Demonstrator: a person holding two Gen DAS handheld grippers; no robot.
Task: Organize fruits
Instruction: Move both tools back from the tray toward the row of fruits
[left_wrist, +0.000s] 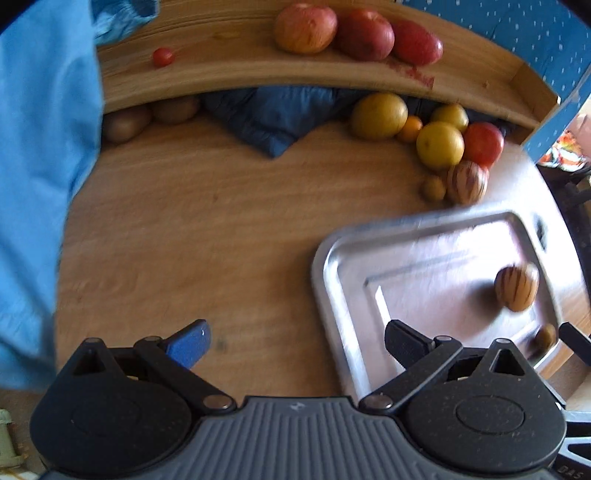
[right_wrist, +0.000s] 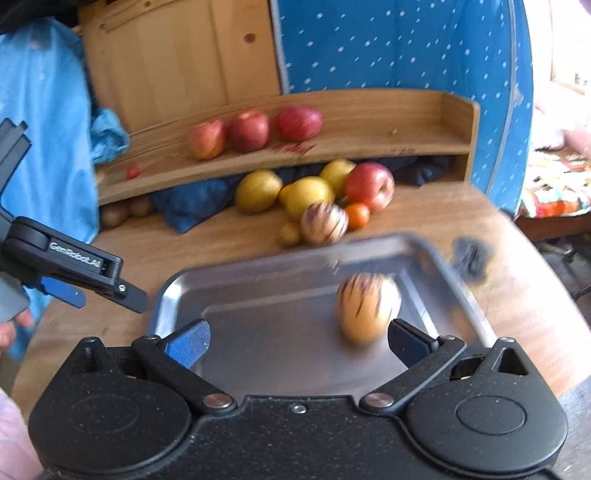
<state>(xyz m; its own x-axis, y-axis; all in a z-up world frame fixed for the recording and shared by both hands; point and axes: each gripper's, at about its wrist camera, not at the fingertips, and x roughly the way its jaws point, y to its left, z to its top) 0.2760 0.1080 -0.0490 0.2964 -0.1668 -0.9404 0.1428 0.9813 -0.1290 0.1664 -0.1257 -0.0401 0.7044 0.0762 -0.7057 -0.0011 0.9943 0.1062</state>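
Both sets of jaws stand wide and hold nothing. The right gripper (right_wrist: 297, 341) hangs over the near part of the metal tray (right_wrist: 258, 273), with a striped melon-like fruit (right_wrist: 367, 308) lying in the tray at centre right of that view, just beyond the right-hand pad and, as far as the blur lets one judge, free of it. The left gripper (left_wrist: 297, 341) is over bare tabletop (left_wrist: 221, 221) at the lower left of its view, the tray's corner beneath its right finger.

By my reading the sorting has barely begun. One striped fruit is in the tray, and in the left view a small brownish fruit (left_wrist: 546, 335) appears near the tray's lower right edge, too blurred to name. Left to move is the heap (right_wrist: 317, 199) at the middle of the right view: yellow-green round fruits, a red apple (right_wrist: 369, 184), a small orange one, another striped fruit (right_wrist: 324, 223). Three red apples (right_wrist: 255, 131) sit on the wooden shelf above, and a cherry tomato (left_wrist: 163, 57).

Pale tan, oval and streaked with dark stripes, the tray's fruit looks smooth-skinned and is blurred here.
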